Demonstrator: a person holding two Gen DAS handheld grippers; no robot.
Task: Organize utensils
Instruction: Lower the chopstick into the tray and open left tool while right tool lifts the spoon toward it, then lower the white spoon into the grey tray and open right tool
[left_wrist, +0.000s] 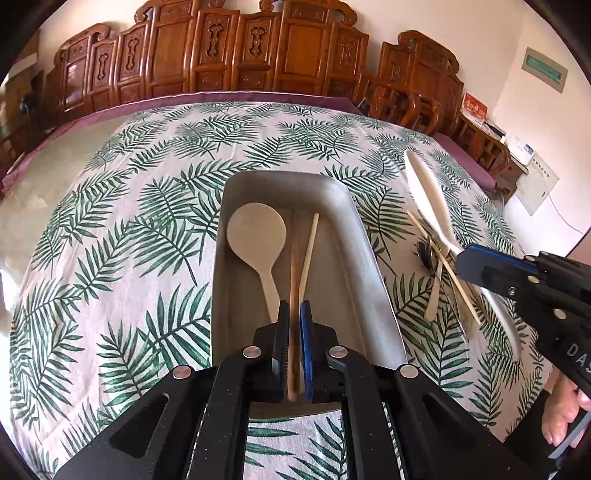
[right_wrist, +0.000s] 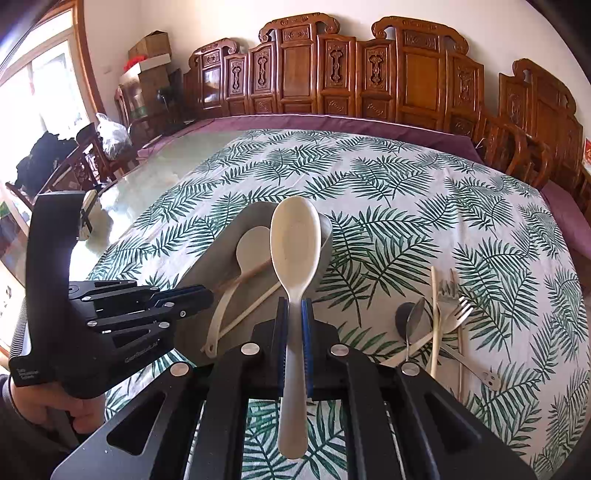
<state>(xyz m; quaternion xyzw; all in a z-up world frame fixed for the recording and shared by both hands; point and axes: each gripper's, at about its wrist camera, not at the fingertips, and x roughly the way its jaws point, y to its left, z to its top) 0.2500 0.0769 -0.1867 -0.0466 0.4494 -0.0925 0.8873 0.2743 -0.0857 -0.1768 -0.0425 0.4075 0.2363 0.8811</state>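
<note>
- Two claws are at work, and I read both as closed on something. My left claw (left_wrist: 294, 314) pinches a thin brown chopstick (left_wrist: 294, 266) between its pads, low over the near end of the grey tray (left_wrist: 343, 206).
- My right claw (right_wrist: 294, 314) grips a large cream rice paddle (right_wrist: 294, 243) by its handle, bowl pointing away from me, held in the air to the right of the tray.
- Inside the tray lie a pale round-headed spoon (left_wrist: 256, 232) on the left side and a light chopstick (left_wrist: 309, 251) beside the brown one.
- Right of the tray, on the leaf-print cloth (right_wrist: 424, 206), a small heap waits: a metal spoon (right_wrist: 413, 317), a metal fork (right_wrist: 456, 314) and pale sticks (right_wrist: 436, 317) crossed over one another.
- As I judge it, the step in hand is setting the brown chopstick down. I would lower it flat, in line with the light one, and open only once it rests on the tray floor, so it does not roll or bounce.
- The paddle should then go in lengthwise, on the free right side of the tray.
- The tray looks like matte metal or plastic, with rounded corners and sloped walls. The chopsticks look like wood or bamboo, the paddle like smooth plastic.
</note>
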